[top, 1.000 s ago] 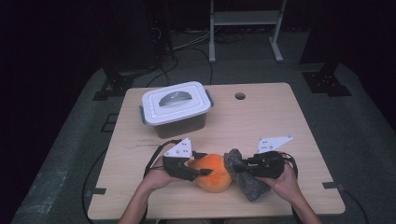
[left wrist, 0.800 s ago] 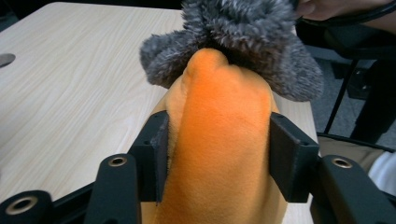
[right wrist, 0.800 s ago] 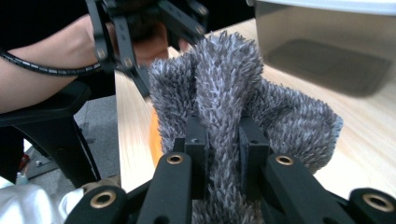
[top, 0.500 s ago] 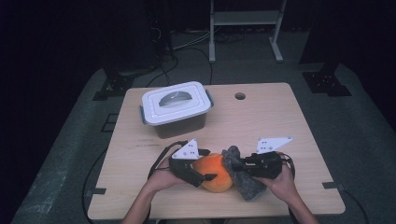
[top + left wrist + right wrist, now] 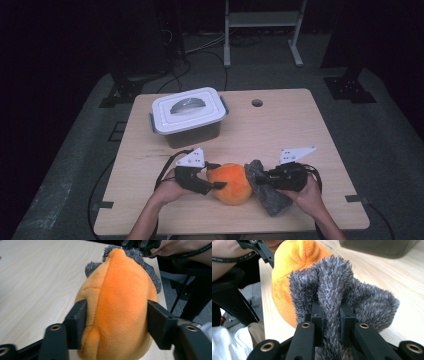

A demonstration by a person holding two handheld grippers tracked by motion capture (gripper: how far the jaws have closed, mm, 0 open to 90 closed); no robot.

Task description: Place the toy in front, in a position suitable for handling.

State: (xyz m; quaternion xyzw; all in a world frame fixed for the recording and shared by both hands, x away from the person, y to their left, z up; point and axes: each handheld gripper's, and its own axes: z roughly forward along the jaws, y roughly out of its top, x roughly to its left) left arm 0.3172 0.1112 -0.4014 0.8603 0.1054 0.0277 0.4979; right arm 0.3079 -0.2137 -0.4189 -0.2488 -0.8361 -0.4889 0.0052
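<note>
1. Where the orange plush toy (image 5: 230, 183) lies at the table's (image 5: 280, 130) near edge, we see the left gripper (image 5: 212, 176) clamped on it, jaws having just closed in.
2. Right gripper (image 5: 258, 176) pinches the toy's grey furry part (image 5: 269, 197); its underside is hidden.
3. The box (image 5: 187, 117) behind has dark walls, so we can't see its contents.
4. We find no readable writing.

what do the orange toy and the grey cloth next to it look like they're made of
The orange toy looks like short-pile plush: smooth, velvety, with a sewn seam down its middle, and it bulges softly between the left tongs. The grey cloth looks like shaggy microfibre or chenille: longer, tufted fibres that bunch into folds where the right tongs pinch it. The exact fibre of either cannot be told.
</note>
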